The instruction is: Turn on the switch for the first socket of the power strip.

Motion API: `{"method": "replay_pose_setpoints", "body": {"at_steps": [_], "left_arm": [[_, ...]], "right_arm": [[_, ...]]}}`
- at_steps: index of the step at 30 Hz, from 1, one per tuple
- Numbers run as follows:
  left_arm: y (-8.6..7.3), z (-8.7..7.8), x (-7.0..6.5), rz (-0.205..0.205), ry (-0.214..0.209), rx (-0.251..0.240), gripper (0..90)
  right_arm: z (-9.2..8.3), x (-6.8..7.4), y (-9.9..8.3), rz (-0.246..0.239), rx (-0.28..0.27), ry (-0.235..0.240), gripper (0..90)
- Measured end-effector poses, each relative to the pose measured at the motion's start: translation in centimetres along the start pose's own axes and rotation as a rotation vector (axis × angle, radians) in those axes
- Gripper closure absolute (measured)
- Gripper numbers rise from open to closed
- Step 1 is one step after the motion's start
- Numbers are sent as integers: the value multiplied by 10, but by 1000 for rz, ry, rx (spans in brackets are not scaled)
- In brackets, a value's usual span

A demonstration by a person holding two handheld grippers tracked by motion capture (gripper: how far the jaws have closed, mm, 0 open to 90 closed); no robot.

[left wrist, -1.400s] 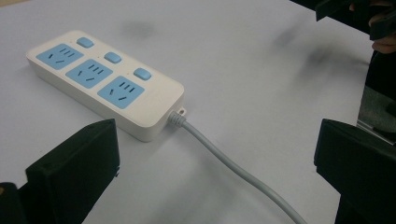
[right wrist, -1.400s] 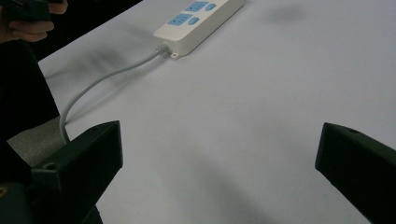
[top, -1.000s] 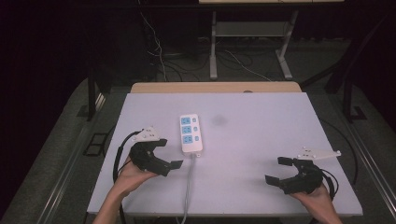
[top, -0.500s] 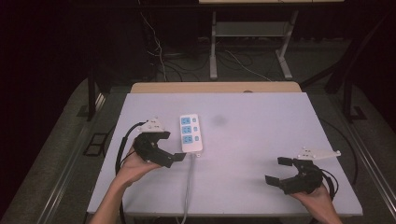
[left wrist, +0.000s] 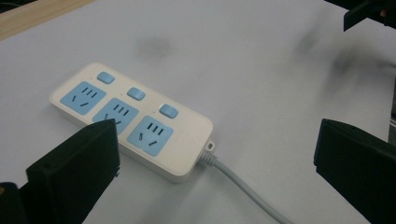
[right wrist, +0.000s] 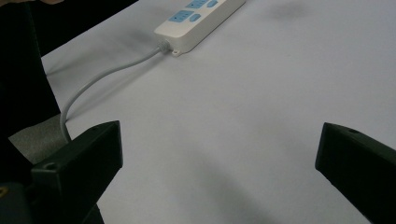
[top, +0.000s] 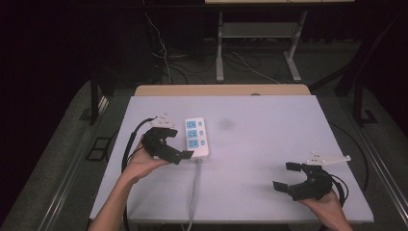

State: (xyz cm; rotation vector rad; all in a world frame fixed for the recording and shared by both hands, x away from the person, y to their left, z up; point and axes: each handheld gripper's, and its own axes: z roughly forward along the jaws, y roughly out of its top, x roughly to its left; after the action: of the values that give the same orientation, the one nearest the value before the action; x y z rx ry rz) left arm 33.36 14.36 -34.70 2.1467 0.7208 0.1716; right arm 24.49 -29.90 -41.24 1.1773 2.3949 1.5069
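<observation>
**Both grippers open beside the power strip**

We see the left gripper point(top: 179, 145) spread wide, just beside the power strip point(top: 197, 137); the right gripper point(top: 287, 176) gapes well apart from it. The white strip, with three blue sockets and switches, lies left of the table's point(top: 269, 144) centre, its grey cable point(top: 194, 192) trailing off the near edge.

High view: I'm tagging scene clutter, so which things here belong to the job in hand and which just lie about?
In play:
white power strip with blue sockets
its grey cable
left tool, open beside the strip

Lying about:
right tool, open, idle
dark smudge on the white tabletop
</observation>
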Motion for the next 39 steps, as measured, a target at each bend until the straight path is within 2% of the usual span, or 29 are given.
{"method": "replay_pose_setpoints", "body": {"at_steps": [7, 14, 28, 33, 39], "left_arm": [[7, 7, 3, 23, 8, 40, 0], [14, 16, 8, 57, 4, 108, 0], [29, 27, 18, 88, 0, 175, 17], [34, 28, 20, 98, 0, 192, 47], [40, 31, 23, 102, -5, 196, 132]], "right_arm": [[0, 0, 0, -4, 0, 0, 3], [0, 0, 0, -6, 3, -2, 3], [0, 1, 0, -12, 5, -2, 3], [0, 1, -1, -11, 6, -3, 3], [1, 1, -1, -10, 9, 0, 3]]}}
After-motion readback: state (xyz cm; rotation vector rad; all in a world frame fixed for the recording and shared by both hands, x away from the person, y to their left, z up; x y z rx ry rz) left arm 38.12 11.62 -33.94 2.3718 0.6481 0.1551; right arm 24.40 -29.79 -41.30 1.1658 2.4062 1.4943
